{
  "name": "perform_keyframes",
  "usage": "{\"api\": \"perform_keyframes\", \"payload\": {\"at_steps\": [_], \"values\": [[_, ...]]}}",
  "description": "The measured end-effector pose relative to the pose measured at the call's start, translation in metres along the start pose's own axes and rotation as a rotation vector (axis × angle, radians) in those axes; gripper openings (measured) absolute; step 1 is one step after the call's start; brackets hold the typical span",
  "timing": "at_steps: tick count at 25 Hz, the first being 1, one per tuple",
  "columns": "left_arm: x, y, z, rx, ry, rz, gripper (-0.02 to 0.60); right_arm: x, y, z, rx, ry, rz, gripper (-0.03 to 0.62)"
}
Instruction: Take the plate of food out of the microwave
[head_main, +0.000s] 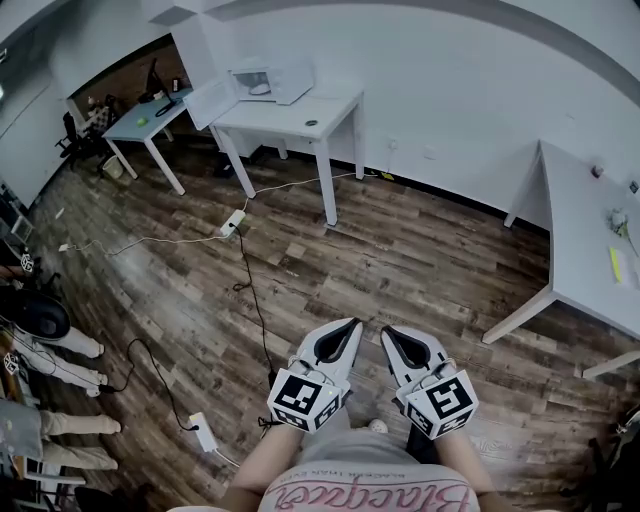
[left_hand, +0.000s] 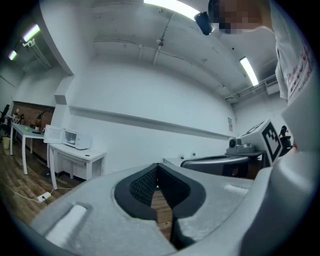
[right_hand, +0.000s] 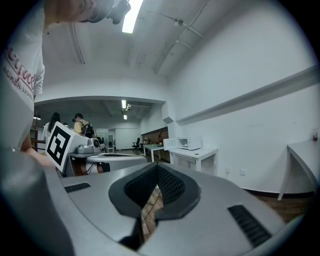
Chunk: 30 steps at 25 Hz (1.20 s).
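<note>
Left grey gripper (head_main: 350, 328) and right grey gripper (head_main: 392, 335) hover with jaws closed and empty over the dark wood-plank floor (head_main: 400, 250). Far off, a white microwave (head_main: 290, 78) stands door-open on a white worktop (head_main: 325, 112), with a pale plate (head_main: 260, 89) inside.

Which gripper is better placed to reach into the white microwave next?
Left, marginally. Both the left gripper and right gripper are shut, empty and side by side near the person's body, far from the white microwave on the white table. It stands ahead and leftward, on the left gripper's side.

Grey left gripper (head_main: 352, 323) and right gripper (head_main: 388, 331) have black-lined jaws and marker cubes (head_main: 305, 398); shirt (head_main: 370, 495) shows red lettering.
</note>
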<state>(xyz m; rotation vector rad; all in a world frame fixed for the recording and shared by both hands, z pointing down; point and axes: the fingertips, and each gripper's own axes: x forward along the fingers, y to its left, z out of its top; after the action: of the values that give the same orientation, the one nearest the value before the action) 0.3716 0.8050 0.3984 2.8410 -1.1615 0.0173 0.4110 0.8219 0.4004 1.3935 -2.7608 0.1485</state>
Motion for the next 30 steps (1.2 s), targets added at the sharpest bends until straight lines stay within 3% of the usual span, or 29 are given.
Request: {"api": "perform_keyframes", "payload": {"at_steps": [4,9,13,16,24,26,27,30], "values": [[0.003,0.032,0.005,0.044,0.01,0.001,0.006,0.033,0.007,0.007,-0.014,-0.001,0.017,0.006],[0.012,0.074,0.013,0.016,0.005,-0.007,0.006,0.075,0.005,0.017,-0.014,-0.001,0.013,0.006],[0.022,0.104,0.009,-0.064,0.038,-0.026,0.006,0.109,0.006,0.021,-0.026,0.009,0.025,0.006],[0.027,0.129,0.011,-0.058,0.046,-0.02,0.006,0.136,0.007,0.023,-0.04,0.021,0.046,0.006],[0.033,0.202,0.028,-0.14,-0.044,0.037,0.008,0.201,0.011,0.024,-0.053,0.044,0.074,0.006],[0.034,0.22,0.03,-0.156,-0.05,0.033,0.038,0.218,0.011,0.026,-0.059,0.05,0.075,0.006],[0.034,0.228,0.031,-0.159,-0.05,0.029,0.064,0.227,0.012,0.028,-0.06,0.05,0.073,0.006],[0.031,0.254,0.035,-0.118,-0.046,0.037,0.064,0.254,0.015,0.034,-0.066,0.039,0.07,0.006]]}}
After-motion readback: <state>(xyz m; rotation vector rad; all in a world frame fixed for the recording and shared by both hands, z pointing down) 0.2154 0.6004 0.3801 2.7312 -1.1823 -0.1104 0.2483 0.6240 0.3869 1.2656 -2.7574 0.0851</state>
